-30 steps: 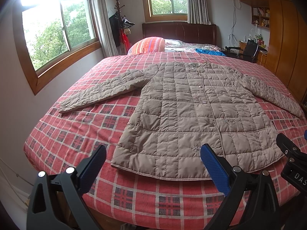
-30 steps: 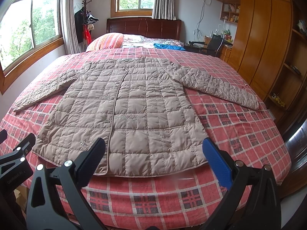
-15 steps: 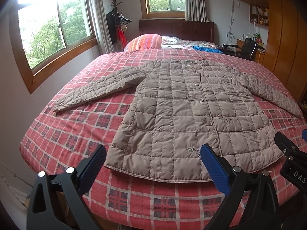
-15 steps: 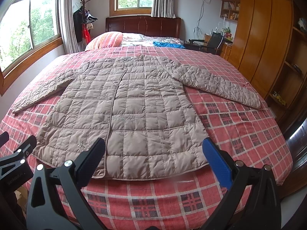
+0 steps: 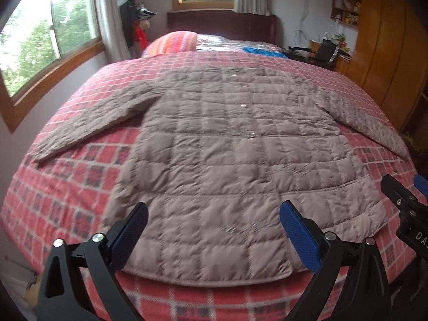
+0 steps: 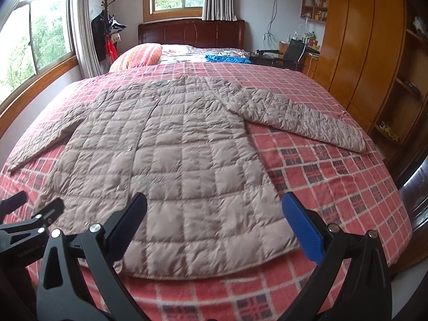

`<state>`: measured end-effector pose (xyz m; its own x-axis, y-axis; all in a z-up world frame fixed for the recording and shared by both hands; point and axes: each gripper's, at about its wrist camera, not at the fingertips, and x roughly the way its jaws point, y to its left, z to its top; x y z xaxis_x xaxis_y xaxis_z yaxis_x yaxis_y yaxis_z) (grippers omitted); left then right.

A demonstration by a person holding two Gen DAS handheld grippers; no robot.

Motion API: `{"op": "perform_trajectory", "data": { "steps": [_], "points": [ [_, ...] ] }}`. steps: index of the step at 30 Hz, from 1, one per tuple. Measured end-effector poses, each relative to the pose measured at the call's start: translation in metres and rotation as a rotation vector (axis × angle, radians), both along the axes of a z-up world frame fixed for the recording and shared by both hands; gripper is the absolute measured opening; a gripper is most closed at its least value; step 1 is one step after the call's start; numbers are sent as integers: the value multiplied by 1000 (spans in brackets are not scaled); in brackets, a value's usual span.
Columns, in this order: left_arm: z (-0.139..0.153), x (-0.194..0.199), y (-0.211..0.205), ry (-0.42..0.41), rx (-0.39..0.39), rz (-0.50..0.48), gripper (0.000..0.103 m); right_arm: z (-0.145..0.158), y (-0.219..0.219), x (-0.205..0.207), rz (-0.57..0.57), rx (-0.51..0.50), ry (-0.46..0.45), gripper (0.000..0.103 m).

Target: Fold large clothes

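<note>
**Quilted coat lies spread on a plaid bed as 2 tools hang over its hem**

A tan quilted coat [image 5: 230,155] lies flat and front-up on a bed with a red plaid blanket [image 5: 80,187], its collar toward the dark wooden headboard [image 6: 191,33] and its hem at the near edge. Both sleeves are stretched outward, 1 toward the window [image 5: 53,42] side and 1 toward the wooden wardrobe [image 6: 361,40]. A row of snaps runs down the coat's middle.

The left tool [image 5: 214,227] hangs above the hem, its 2 blue-padded fingers spread wide and holding nothing; the left wrist view is blurred. The right tool [image 6: 214,219] hangs just above the hem's other half, likewise released and empty, its fingers apart over the fabric. Each tool shows at the edge of the other's view, so the 2 sit side by side near the foot of the bed.

A striped orange pillow [image 6: 139,56] rests near the headboard, with a blue garment [image 6: 227,58] lying beside it on the far part of the bed. A coat stand [image 6: 107,26] with dark clothing stands in the corner between the 2 windows.
</note>
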<state>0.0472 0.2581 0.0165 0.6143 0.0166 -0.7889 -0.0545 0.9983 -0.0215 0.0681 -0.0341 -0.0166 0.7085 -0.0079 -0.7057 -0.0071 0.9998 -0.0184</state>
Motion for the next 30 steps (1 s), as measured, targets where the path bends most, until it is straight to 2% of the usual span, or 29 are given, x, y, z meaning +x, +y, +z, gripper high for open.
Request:
{"op": "perform_trajectory", "data": {
  "steps": [2,4,6,8,12,17,20,23,25,30],
  "points": [
    [-1,23,-11,11,-20,-44,99,-3,-16,14,-6,-7,-12,100],
    [0,50,-25,12,18,-61,99,-5,-32,28,18,22,-2,100],
    [2,76,-38,0,54,-71,98,-8,-63,50,33,94,26,100],
    [3,107,-53,8,75,-89,98,-7,-106,71,-33,126,24,100],
    [7,164,-83,5,60,-96,98,2,-185,107,-156,140,14,100],
    [5,227,-132,17,50,-154,98,-3,-300,160,-285,236,84,100],
    [-5,264,-158,78,-1,-195,98,-21,-355,186,-340,265,152,100],
    [-19,292,-181,127,-26,-218,93,-48,-393,209,-367,276,227,100],
    [-31,309,-193,154,-29,-217,92,-68,-413,222,-374,306,274,100],
    [-64,337,-207,257,-78,-220,89,-101,-440,237,-413,387,327,100]
  ]
}}
